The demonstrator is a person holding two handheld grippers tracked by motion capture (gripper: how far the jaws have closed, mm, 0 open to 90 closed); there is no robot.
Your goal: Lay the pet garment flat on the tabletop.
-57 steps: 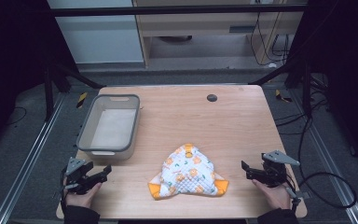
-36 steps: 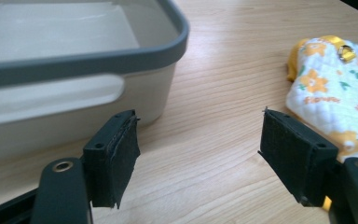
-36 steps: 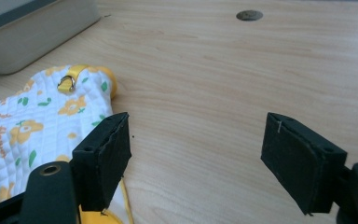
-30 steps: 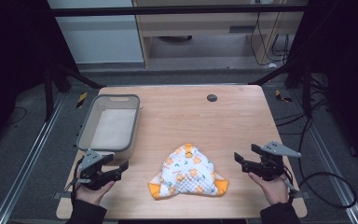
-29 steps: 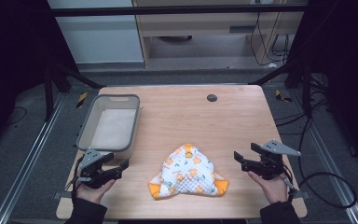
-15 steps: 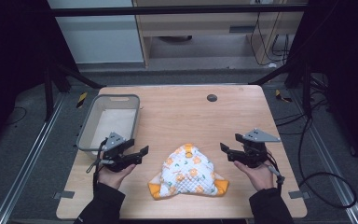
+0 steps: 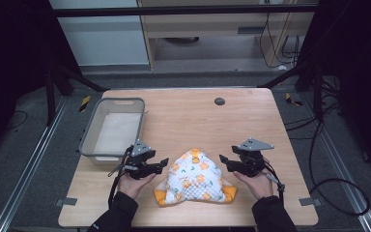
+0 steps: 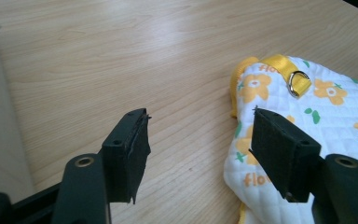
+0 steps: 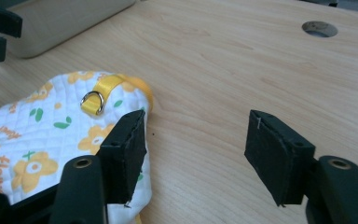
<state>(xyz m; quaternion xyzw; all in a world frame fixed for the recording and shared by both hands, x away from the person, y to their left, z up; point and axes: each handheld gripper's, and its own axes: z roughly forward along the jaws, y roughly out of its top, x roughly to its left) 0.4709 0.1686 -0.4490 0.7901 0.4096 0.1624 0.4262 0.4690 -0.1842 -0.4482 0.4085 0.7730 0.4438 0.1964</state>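
A white quilted cloth point(image 7: 195, 180) with orange flowers and yellow trim lies flat near the table's front middle. Its yellow loop carries a metal ring point(image 8: 296, 88). My left gripper point(image 7: 162, 162) is just off the cloth's left edge, and my right gripper point(image 7: 224, 161) is just off its right edge. Both are open, and their jaws have just been closing. In the left gripper view point(image 8: 199, 140) the cloth point(image 8: 326, 107) reaches the right jaw, with no pad pressing on it. In the right gripper view point(image 9: 196, 142) the cloth point(image 9: 37, 135) lies by the left jaw and bare wood fills the gap.
A grey plastic bin point(image 7: 91, 139) stands at the table's left, just behind my left hand; its wall point(image 9: 74, 14) also appears in the right gripper view. A round cable hole point(image 7: 219, 101) sits at the table's back middle. Bare wood stretches behind the cloth.
Both hands have come in from the table's front corners, forward and inward, and now flank the cloth. The cloth and the bin have not moved.
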